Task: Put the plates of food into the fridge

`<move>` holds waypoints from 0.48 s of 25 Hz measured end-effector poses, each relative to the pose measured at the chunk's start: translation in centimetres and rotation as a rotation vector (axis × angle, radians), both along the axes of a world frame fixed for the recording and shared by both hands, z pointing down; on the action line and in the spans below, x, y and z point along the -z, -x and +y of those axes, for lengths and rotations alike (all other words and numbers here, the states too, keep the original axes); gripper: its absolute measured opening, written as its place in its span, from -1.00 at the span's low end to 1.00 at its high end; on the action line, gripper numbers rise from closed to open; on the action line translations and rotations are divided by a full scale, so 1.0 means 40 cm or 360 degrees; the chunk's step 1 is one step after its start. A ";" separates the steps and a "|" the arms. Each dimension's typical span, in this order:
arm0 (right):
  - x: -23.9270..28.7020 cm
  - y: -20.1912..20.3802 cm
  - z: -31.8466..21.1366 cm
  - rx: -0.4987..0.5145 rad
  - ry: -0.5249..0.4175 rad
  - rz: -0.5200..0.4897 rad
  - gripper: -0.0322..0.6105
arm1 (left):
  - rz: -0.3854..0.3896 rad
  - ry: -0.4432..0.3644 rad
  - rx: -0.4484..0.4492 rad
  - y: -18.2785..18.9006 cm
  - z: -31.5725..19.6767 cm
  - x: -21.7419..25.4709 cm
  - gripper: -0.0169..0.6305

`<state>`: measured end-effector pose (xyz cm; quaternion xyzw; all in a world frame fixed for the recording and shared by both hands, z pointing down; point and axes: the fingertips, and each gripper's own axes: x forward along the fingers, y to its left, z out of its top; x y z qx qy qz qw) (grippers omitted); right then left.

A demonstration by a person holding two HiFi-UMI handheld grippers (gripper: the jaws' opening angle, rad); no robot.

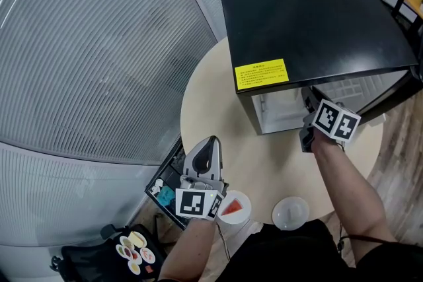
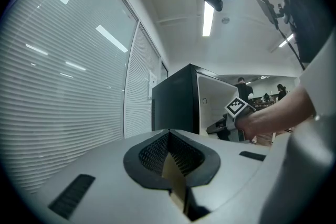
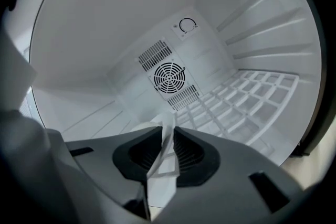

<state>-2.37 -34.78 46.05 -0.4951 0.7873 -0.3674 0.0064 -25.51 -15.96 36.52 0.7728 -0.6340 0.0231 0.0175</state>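
The left gripper points level at a black fridge, jaws closed tip to tip with nothing between them; the fridge's white interior shows on its right side; at that opening the right gripper reaches in, held by a person's hand; slatted blinds stand left of the fridge; a ceiling light glows above it.

Open black fridge; plate with red food near seemingly empty plate.
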 end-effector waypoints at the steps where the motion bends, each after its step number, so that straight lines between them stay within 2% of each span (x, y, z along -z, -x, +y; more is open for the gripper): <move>1: -0.005 -0.001 0.000 0.0009 -0.0003 0.0034 -0.75 | -0.0004 0.0004 0.0000 -0.001 0.001 -0.002 -0.93; 12: -0.028 -0.001 -0.015 0.0197 -0.0159 0.0486 -0.61 | -0.0010 0.0007 0.0021 -0.004 0.007 0.001 -0.93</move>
